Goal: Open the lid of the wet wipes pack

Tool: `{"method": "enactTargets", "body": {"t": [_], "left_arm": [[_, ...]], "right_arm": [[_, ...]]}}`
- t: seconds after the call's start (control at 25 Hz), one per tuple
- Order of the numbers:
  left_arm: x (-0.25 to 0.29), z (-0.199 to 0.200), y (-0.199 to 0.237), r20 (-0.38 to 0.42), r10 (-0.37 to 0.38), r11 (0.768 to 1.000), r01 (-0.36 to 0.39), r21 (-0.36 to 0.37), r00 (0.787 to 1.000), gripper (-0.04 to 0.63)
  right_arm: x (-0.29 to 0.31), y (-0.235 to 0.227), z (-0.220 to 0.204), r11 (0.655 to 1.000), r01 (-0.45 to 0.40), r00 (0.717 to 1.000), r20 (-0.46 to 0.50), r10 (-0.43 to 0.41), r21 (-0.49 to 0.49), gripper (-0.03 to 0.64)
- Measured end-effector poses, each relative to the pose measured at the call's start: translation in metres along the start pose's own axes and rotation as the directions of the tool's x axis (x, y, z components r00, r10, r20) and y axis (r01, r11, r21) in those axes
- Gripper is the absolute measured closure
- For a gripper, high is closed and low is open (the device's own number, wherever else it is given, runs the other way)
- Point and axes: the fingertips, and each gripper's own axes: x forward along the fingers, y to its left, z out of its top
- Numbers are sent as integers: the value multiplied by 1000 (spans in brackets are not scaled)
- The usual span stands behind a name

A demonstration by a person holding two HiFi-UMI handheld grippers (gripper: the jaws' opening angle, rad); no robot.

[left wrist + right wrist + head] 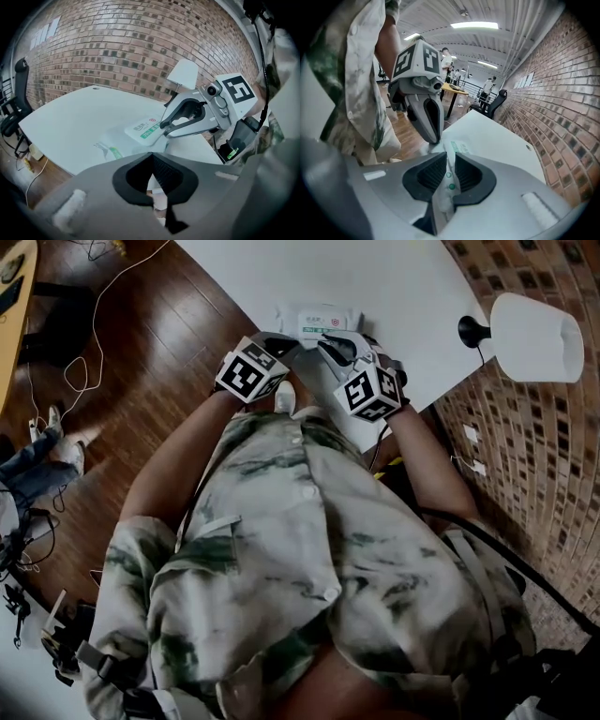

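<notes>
Left tool [151, 158], jaws together, and right tool [446, 164], clamped on the near edge of the wet wipes pack [319, 319], which lies label-up on the white tabletop [403, 287], long axis left-to-right along its near edge.

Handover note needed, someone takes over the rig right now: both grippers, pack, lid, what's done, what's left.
Left gripper: jaws together at one end of the wipes pack; unclear whether they pinch its edge.
Right gripper: shut on the pack's opposite end, film clamped between its jaws.
Pack lies on the white table, near its edge.
Done: pack held. Lid looks flat, not opened.
Left: probably free one gripper, catch the lid, lift it.
</notes>
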Motion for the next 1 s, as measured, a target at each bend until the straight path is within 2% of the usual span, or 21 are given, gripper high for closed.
{"method": "enactTargets", "body": {"t": [0.16,0.52,1.0], "left_arm": [[6,-3,2,-25,18,1000,-18,20,1000,597],[6,-5,2,-21,35,999,-35,2,999,597],[5,-7,3,-28,48,999,-48,-15,998,597]], "right_arm": [[1,-3,2,1000,-19,1000,12,19,-12,556],[-2,1,3,996,-86,996,28,86,-19,591],[-14,-47,34,994,-99,989,111,93,52,606]]}}
